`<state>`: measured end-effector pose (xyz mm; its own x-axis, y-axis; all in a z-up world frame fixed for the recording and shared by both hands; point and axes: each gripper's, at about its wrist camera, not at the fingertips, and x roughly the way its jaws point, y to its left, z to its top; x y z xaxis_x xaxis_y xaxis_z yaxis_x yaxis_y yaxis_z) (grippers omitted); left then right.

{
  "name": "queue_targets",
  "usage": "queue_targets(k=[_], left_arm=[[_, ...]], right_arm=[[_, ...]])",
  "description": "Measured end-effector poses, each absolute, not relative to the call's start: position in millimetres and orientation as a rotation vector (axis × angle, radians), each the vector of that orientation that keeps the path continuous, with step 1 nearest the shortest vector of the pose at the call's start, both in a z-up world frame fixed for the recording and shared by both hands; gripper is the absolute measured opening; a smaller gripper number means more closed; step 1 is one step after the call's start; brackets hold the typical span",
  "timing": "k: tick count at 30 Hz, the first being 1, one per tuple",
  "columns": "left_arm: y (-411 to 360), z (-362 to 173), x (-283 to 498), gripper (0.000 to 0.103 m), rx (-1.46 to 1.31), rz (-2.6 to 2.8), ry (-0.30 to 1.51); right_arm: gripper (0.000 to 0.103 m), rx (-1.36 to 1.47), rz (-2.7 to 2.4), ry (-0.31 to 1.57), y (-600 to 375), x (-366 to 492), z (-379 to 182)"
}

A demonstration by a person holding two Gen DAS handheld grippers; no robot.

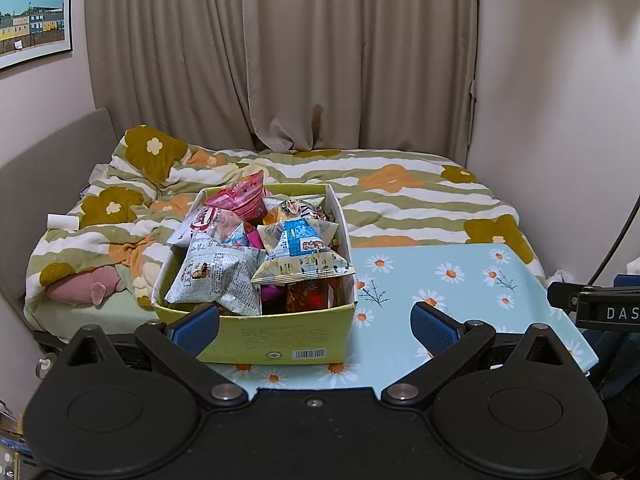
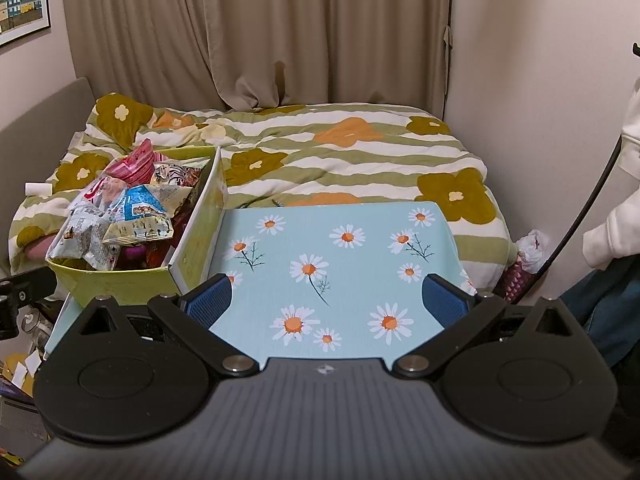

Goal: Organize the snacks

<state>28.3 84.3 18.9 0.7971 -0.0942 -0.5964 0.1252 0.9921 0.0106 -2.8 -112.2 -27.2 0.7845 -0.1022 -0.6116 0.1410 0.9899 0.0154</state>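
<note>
Snack packets (image 1: 256,248) sit heaped in the green box (image 1: 276,336) on the counter (image 2: 340,240). Expect light, crinkly, slippery film; pinch a sealed edge. Both hand-held grippers (image 1: 316,322) (image 2: 328,300) are spread, empty.

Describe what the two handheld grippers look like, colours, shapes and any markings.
Both match: the left gripper and right gripper have matte black bodies, two round black discs, angled black arms joined by silver rivets, and jaws faced with ribbed blue pads. The right one's body is finely ridged. White letters "DAS" mark the black part seen at the left view's right edge.
</note>
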Motion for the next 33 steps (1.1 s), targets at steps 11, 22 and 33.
queue_targets(k=[11, 22, 33], left_arm=[[83.3, 18.7, 32.4, 0.103, 0.048, -0.127, 0.640], [80.2, 22.5, 29.0, 0.103, 0.074, -0.102, 0.577], [87.6, 23.0, 29.5, 0.103, 0.044, -0.098, 0.577]], right_arm=[[0.103, 0.061, -0.131, 0.656, -112.8, -2.0, -27.1], [0.103, 0.060, -0.130, 0.655, -112.5, -2.1, -26.7], [0.103, 0.060, -0.130, 0.655, -112.8, 1.7, -27.1]])
